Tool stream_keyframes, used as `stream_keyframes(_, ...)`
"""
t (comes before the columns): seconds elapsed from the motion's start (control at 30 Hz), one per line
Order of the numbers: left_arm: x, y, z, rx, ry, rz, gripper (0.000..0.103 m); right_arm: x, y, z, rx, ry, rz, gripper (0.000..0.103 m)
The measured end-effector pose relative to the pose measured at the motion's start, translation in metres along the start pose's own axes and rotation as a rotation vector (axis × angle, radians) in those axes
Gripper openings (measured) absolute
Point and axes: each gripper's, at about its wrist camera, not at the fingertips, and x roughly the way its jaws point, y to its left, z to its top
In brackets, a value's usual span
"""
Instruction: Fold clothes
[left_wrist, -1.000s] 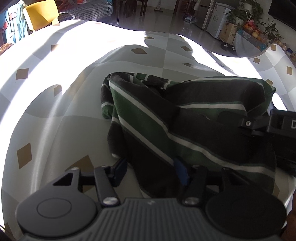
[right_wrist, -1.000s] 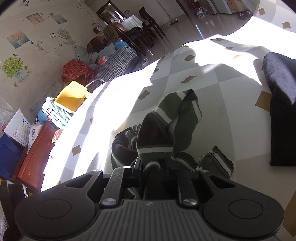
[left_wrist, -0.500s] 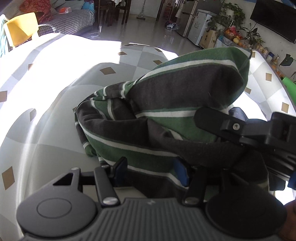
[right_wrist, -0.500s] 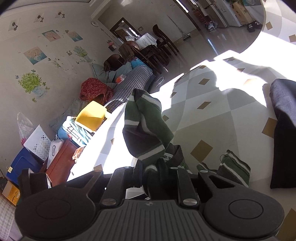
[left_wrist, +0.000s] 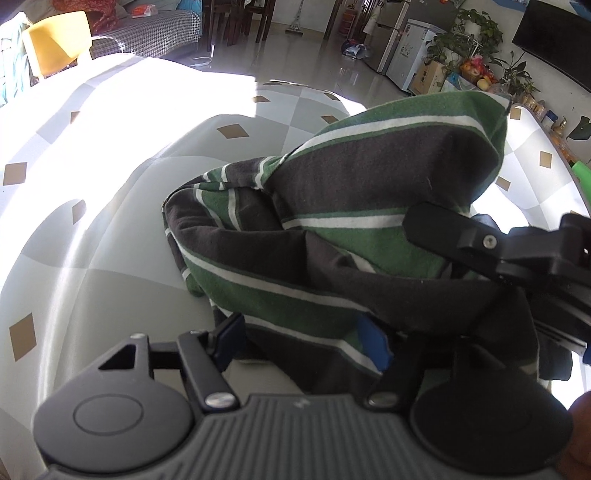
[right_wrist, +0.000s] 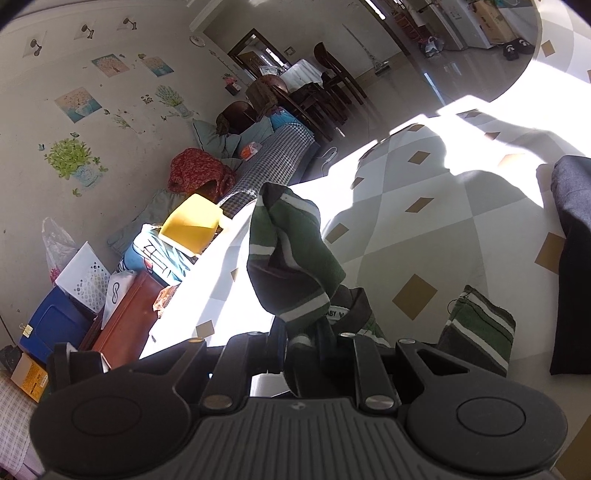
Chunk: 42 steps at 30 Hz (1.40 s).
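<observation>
Green striped garment (left_wrist: 332, 236) bunched on checked surface (left_wrist: 110, 229), right claw (right_wrist: 303, 341) pinching its raised fold, left claw (left_wrist: 306, 339) just been opening, cloth between spread fingers (left_wrist: 373, 345), dark folded cloth (right_wrist: 572, 236) beside garment.

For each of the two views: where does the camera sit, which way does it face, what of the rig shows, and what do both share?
Left wrist: behind the left gripper, angled down at the striped garment on the table; right gripper intrudes at right.
Right wrist: behind the right gripper, facing across the table toward the sofa.
Shared: garment, table, yellow chair.
</observation>
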Motion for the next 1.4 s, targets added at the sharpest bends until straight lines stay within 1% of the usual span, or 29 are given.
stream_keyframes(0.3, -0.005, 0.017, -0.003, -0.041, 0.004, 0.018, 0.073, 0.006, 0.002, -0.004, -0.012, 0.030, 0.012, 0.017)
stream_keyframes(0.43, -0.013, 0.029, -0.001, -0.071, -0.012, 0.041, 0.083, 0.009, 0.004, -0.007, -0.024, 0.045, 0.017, 0.017)
stream_keyframes(0.57, -0.023, 0.041, 0.005, -0.109, -0.040, 0.046, 0.086, 0.012, 0.008, -0.010, -0.048, 0.061, 0.017, 0.018)
stream_keyframes(0.8, -0.044, 0.051, 0.024, -0.159, -0.109, 0.014, 0.087, 0.019, 0.013, -0.018, -0.091, 0.096, 0.014, 0.018)
stream_keyframes(0.97, -0.054, 0.051, 0.033, -0.169, -0.143, -0.004, 0.088, 0.026, 0.016, -0.026, -0.107, 0.133, 0.020, 0.018)
stream_keyframes(1.13, -0.058, 0.048, 0.036, -0.164, -0.152, -0.027, 0.088, 0.035, 0.017, -0.036, -0.123, 0.184, 0.028, 0.018)
stream_keyframes(1.23, -0.057, 0.046, 0.034, -0.163, -0.148, -0.030, 0.095, 0.041, 0.022, -0.046, -0.154, 0.225, 0.030, 0.018)
stream_keyframes(1.4, -0.051, 0.047, 0.032, -0.152, -0.132, -0.022, 0.096, 0.052, 0.026, -0.060, -0.188, 0.283, 0.019, 0.018)
